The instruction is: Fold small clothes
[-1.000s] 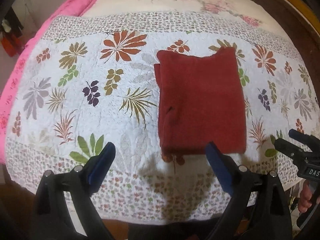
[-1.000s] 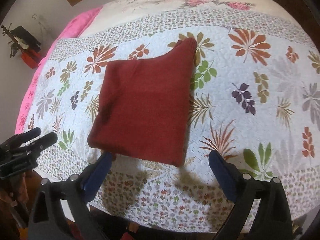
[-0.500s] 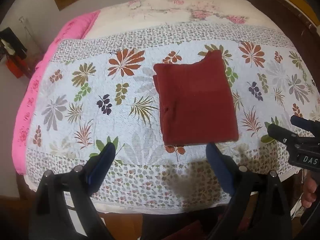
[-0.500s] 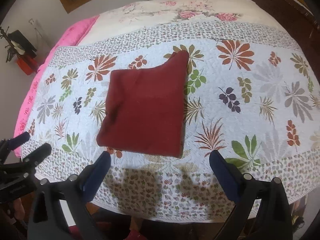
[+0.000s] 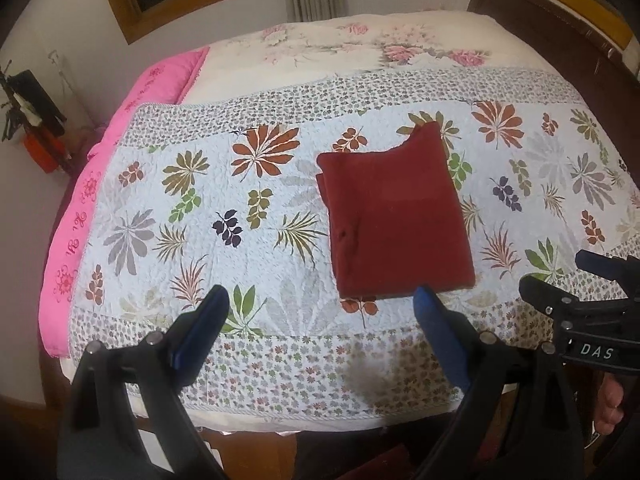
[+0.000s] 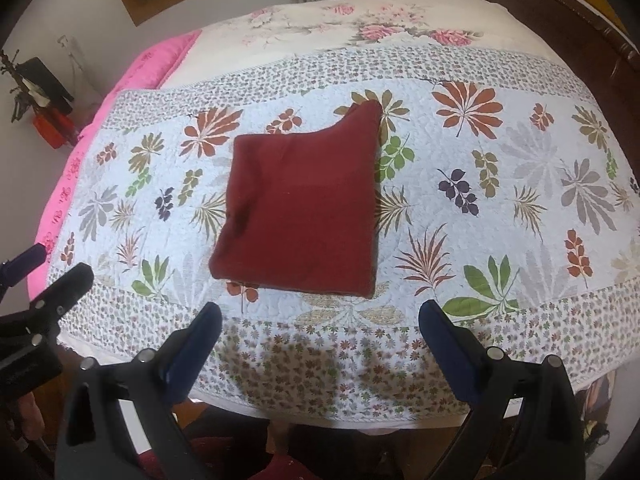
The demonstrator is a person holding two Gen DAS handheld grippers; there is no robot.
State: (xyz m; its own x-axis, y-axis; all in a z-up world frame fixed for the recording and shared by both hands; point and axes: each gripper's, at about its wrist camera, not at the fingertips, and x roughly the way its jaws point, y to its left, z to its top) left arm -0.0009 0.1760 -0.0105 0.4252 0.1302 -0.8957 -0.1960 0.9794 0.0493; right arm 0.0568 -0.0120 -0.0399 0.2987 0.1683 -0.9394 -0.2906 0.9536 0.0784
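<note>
A dark red garment (image 5: 394, 216) (image 6: 300, 216) lies folded into a flat rectangle on the leaf-print quilt (image 5: 200, 208) (image 6: 500, 184), one corner sticking up at its far right. My left gripper (image 5: 320, 312) hangs open over the quilt's front border, short of the garment's near edge, with nothing between its blue pads. My right gripper (image 6: 320, 320) is open too, empty, just in front of the garment. Each gripper also shows at the edge of the other's view: the right gripper (image 5: 576, 280), the left gripper (image 6: 40, 268).
The quilt covers a bed with a pink blanket (image 5: 120, 168) along the left side and a floral sheet (image 5: 360, 44) at the far end. A dark wooden headboard (image 5: 560, 28) runs along the right. A red and black object (image 5: 36, 124) stands by the wall at left.
Both grippers have drawn back and up from the garment, so more of the bed and room shows. The garment lies unmoved.
</note>
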